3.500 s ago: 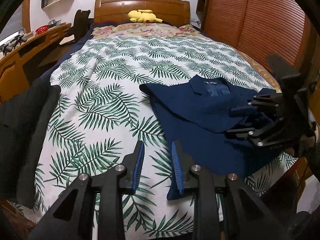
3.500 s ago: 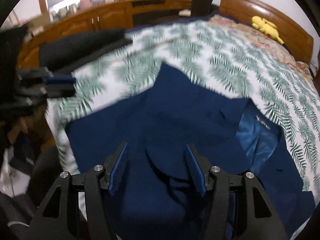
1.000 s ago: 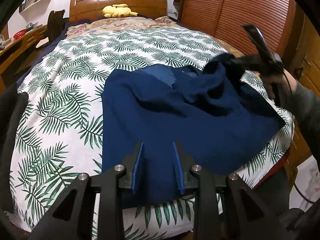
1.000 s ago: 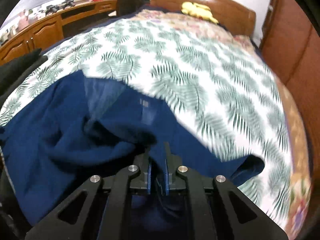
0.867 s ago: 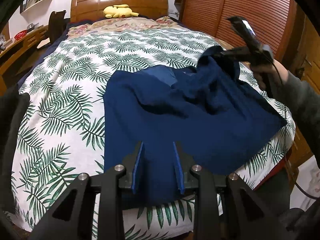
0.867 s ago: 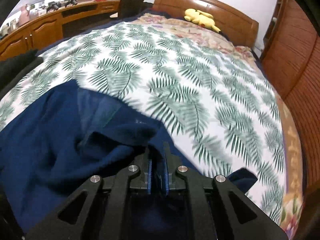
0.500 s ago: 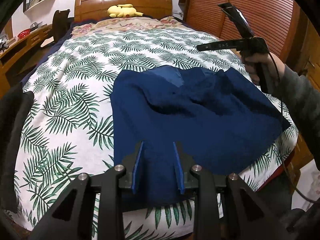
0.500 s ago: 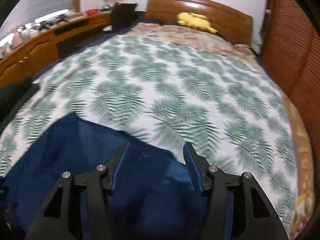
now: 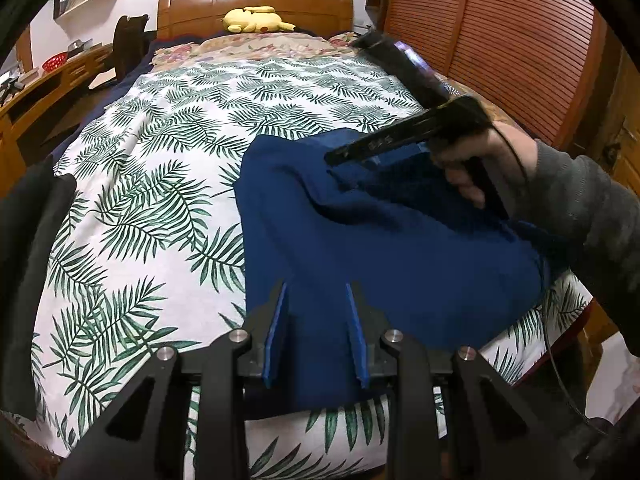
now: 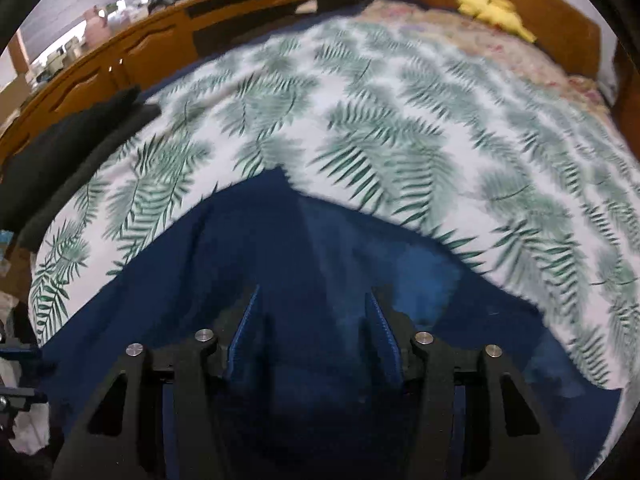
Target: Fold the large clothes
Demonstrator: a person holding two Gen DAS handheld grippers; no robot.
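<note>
Having just released the folded-over flap, the right gripper (image 10: 310, 320) hangs open over the navy jacket (image 9: 384, 248) near the bed's (image 9: 160, 184) foot, while the left gripper (image 9: 316, 332), also open, straddles its hem, so another fold likely follows.

A bed with a palm-leaf bedspread (image 9: 160, 184) fills the room. Its wooden headboard (image 9: 256, 0) backs a yellow plush toy (image 9: 256, 20); slatted wooden doors (image 9: 500, 40) stand right, a long wooden desk (image 10: 120, 64) left.

Black linkage fingers (image 9: 282, 320) with blue pads, silver screws; grey sleeve (image 9: 592, 208).
</note>
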